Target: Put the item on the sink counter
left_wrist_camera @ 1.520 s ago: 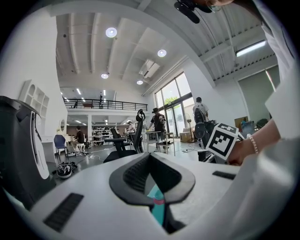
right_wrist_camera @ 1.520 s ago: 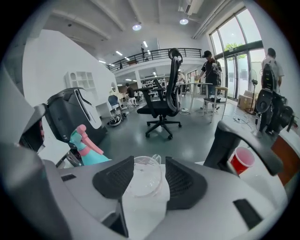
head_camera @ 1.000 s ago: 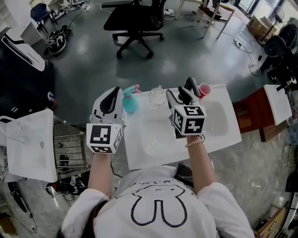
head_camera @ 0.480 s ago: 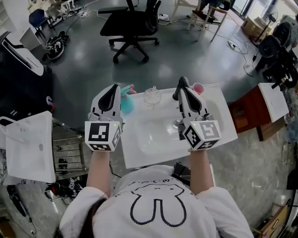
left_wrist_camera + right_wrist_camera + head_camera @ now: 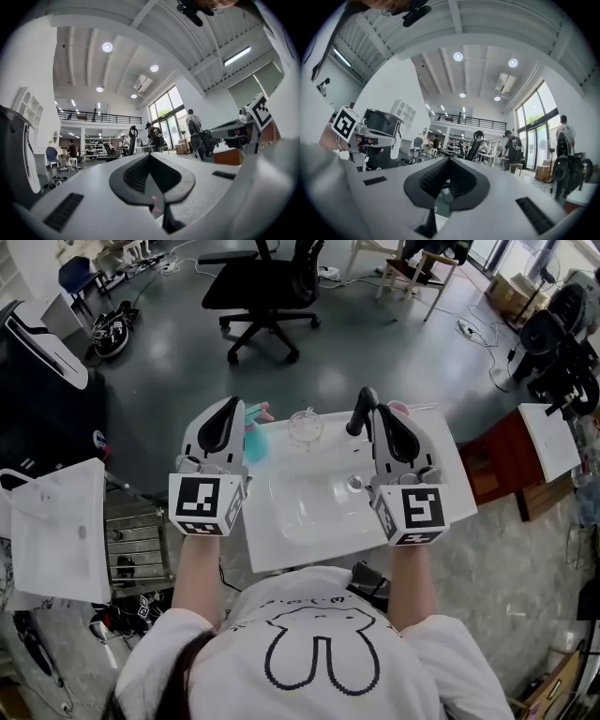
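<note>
Risk: left gripper (image 5: 229,411) and right gripper (image 5: 384,414) both pressed together, empty; small pink cup (image 5: 399,409) sits on white sink counter (image 5: 309,554) just beside your right tips, careless swing knocks it over

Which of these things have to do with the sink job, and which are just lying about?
Job: sink counter; teal spray bottle, clear glass and pink cup on it (which is "the item" I cannot tell); left gripper and right gripper, both shut and empty.
Lying about: office chair, wire rack.
</note>
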A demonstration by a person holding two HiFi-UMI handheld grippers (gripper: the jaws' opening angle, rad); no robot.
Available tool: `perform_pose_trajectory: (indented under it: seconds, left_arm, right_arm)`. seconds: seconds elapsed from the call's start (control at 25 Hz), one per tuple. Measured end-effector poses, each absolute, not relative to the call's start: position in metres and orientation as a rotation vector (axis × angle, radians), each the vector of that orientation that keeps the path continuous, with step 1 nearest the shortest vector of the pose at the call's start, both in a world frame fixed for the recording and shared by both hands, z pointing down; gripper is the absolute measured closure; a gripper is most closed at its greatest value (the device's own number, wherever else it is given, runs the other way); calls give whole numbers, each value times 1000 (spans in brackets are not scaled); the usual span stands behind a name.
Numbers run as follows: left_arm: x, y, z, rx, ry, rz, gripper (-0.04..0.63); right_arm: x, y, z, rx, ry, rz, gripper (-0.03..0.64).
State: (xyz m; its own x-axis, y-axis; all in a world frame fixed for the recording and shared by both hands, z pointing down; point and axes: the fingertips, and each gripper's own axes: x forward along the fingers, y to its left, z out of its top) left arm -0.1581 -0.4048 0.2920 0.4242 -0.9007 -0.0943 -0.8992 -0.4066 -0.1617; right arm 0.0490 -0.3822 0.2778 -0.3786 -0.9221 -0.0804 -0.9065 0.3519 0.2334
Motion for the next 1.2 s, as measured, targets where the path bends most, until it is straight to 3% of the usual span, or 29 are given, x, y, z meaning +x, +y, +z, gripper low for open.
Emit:
perform_pose_trajectory:
  seconds: [1.2]
  left_arm:
    - [-154,-405,264,-2428,1511,41,586]
  right_arm:
    - [65,-383,253,1778,-2467,-462,589]
